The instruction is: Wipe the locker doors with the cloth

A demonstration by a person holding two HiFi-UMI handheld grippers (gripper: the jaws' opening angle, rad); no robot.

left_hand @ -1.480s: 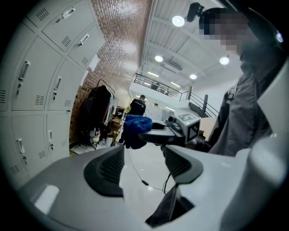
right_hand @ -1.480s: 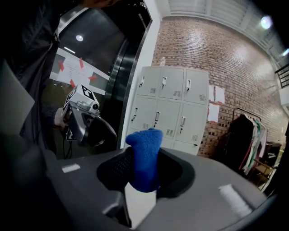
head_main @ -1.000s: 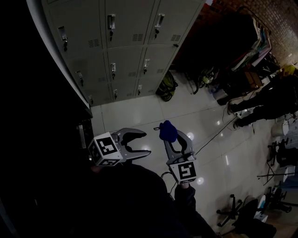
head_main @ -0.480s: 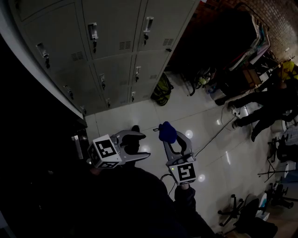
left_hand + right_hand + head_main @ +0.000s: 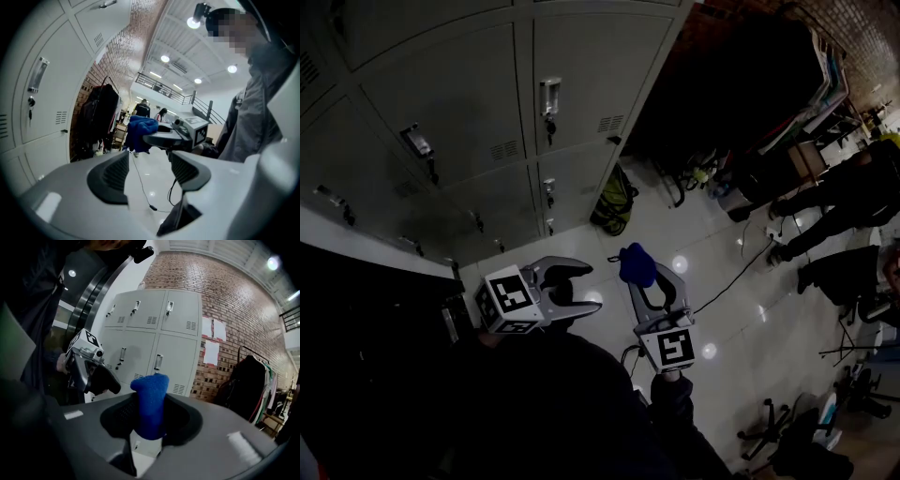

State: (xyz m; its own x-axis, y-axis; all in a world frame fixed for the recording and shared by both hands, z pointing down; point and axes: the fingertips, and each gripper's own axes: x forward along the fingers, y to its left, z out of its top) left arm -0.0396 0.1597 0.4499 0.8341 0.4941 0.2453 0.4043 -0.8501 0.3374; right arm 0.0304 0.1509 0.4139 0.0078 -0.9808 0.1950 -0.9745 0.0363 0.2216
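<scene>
We judge this to be the approach, before any wiping has begun: the right claw (image 5: 649,279) is clamped on the blue cloth (image 5: 637,264), which is bunched into a wad that stands up past the tips of the jaws, and it hangs in the air over the tiled floor (image 5: 712,281), well apart from the grey locker doors (image 5: 478,122) ahead and to our left. The left claw (image 5: 581,288) is spread wide and holds nothing; through its gap we see only the floor and the other claw with its cloth. In the head view both claws sit low in front of us, side by side, neither touching a door. The doors in the nearest column show no mark of contact that we can make out (the light is dim, so dirt or streaks would be hard to tell anyway). The next move, as we read it, calls for lifting the right claw forward and to the left until the wad of cloth, not the hard jaw, meets a door face, then sweeping across the flat panel. We would steer around the latch (image 5: 549,97) and the small vent slots on each door, since the cloth could snag there, and keep the grip firm so the wad does not pull out under the rubbing
</scene>
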